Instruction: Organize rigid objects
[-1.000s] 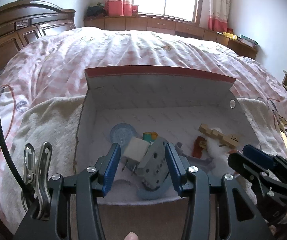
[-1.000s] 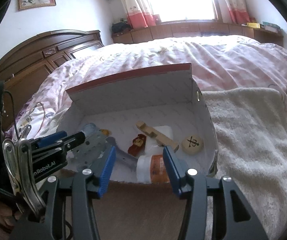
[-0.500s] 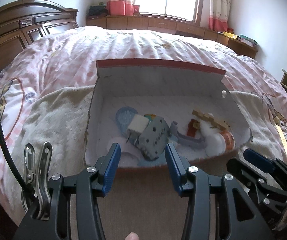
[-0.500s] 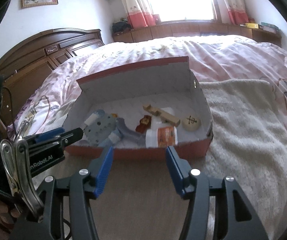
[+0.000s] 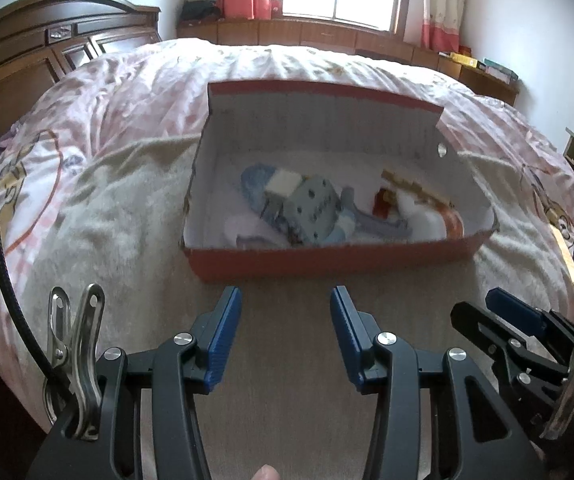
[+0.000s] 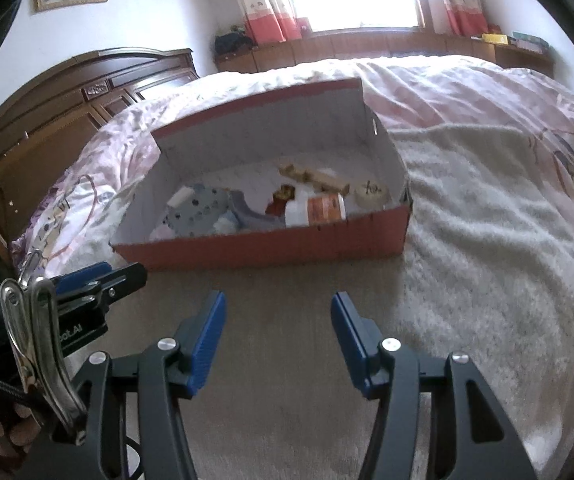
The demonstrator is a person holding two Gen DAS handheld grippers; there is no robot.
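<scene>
Now both grippers have drawn back from the red box, the left gripper then the right gripper each with fingers apart and empty, so the objects inside look sorted, on a towel across the bed.

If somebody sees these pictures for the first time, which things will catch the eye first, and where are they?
The red box stands open on the bed, in the middle of both views, with a jumble of small things inside: a grey perforated block toward the left, a white bottle with an orange label toward the right. In front of it the left gripper and the right gripper hang open and empty, blue pads over a beige towel.
</scene>
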